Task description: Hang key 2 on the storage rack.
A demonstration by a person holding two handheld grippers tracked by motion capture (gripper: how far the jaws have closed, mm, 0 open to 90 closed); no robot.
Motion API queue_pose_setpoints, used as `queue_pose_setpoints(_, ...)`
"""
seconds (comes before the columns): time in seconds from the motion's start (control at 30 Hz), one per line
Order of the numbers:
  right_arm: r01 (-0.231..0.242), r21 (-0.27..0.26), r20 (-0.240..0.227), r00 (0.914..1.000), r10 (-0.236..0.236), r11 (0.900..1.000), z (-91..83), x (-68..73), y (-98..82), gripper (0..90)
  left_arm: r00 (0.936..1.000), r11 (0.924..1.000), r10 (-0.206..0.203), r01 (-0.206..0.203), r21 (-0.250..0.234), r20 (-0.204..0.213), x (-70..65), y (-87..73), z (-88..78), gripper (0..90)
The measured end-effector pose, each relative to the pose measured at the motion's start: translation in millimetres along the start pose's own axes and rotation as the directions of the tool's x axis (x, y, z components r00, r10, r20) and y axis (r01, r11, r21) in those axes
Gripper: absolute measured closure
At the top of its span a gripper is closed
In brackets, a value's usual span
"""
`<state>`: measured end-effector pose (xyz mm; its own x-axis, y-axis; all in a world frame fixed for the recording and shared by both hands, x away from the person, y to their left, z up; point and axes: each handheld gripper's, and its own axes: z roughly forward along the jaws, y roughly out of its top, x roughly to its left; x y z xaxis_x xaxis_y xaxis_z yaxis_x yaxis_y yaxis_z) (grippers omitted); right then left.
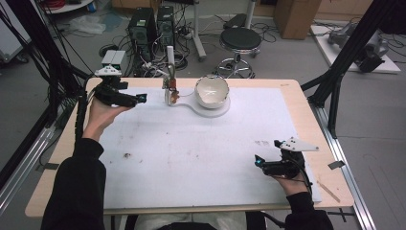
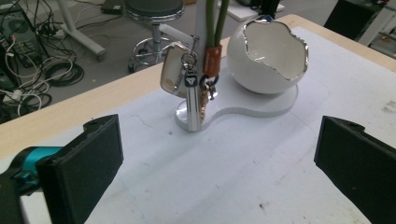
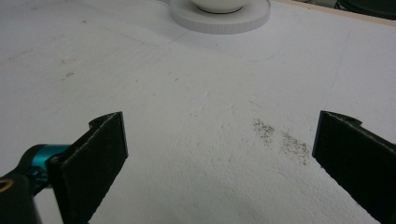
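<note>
A bunch of keys with a pale fob and an orange tag hangs on a small upright stand at the back of the table. Beside it a white egg-shaped bowl with a jagged silver rim sits on the same flat white base. My left gripper is left of the stand, pointing at the keys. In the left gripper view it is open with nothing between the pads. My right gripper rests near the front right, open and empty above the mat.
A white mat covers most of the wooden table, with faint dark smudges ahead of the right gripper. Beyond the far edge stand a black stool, computer towers and loose cables on the floor.
</note>
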<state>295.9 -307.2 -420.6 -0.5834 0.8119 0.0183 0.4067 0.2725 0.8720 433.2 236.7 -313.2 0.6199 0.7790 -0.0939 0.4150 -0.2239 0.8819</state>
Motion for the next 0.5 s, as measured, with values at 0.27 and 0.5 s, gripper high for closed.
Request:
queue_pose_setpoints(0.27, 0.010, -0.001, 0.006, 0.9999, -0.010, 1.000, 0.6, 0.7, 1.2, 2.4, 0.9998, 0.9999, -0.005, 0.004, 0.016, 0.018, -5.4, -20.1, -8.7, 1.7)
queue_pose_setpoints(0.5, 0.002, 0.006, 0.013, 0.9999, -0.002, 1.000, -0.3, -0.1, 0.6, 2.4, 0.9997, 0.9999, 0.010, -0.010, 0.011, 0.022, -16.7, -35.2, -21.0, 1.7)
